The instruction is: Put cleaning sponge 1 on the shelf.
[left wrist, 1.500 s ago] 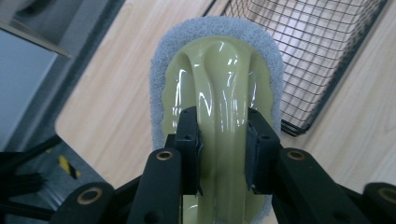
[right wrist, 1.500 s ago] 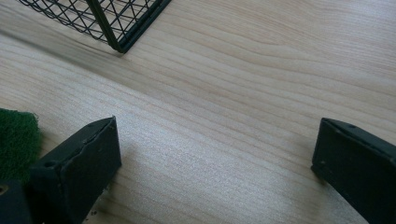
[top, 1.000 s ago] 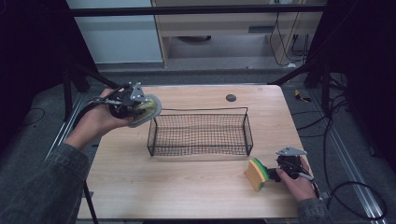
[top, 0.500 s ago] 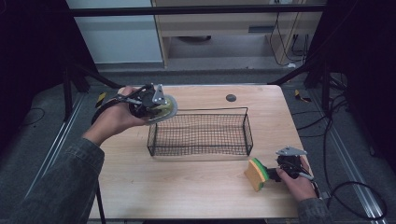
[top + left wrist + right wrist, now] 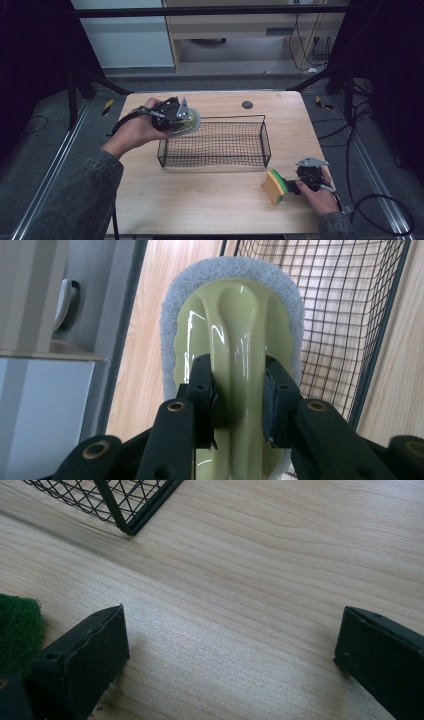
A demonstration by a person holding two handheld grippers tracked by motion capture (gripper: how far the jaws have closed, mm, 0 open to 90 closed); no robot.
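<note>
Your left hand-held gripper (image 5: 239, 400) pinches the green handle of the scrub pad (image 5: 235, 325), held over the wire basket's (image 5: 215, 145) 9 o'clock end. Your right hand-held gripper (image 5: 230, 650) rests spread on the bench (image 5: 200, 200), the sponge (image 5: 274, 186) just at its 9 o'clock.

Your left gripper (image 5: 181, 120) holds a round pale-green scrubber (image 5: 189, 122) over the black wire basket's (image 5: 215, 145) left corner. Your right gripper (image 5: 292, 184) rests by a yellow-and-green sponge (image 5: 274, 186) on the wooden table (image 5: 200, 200).
</note>
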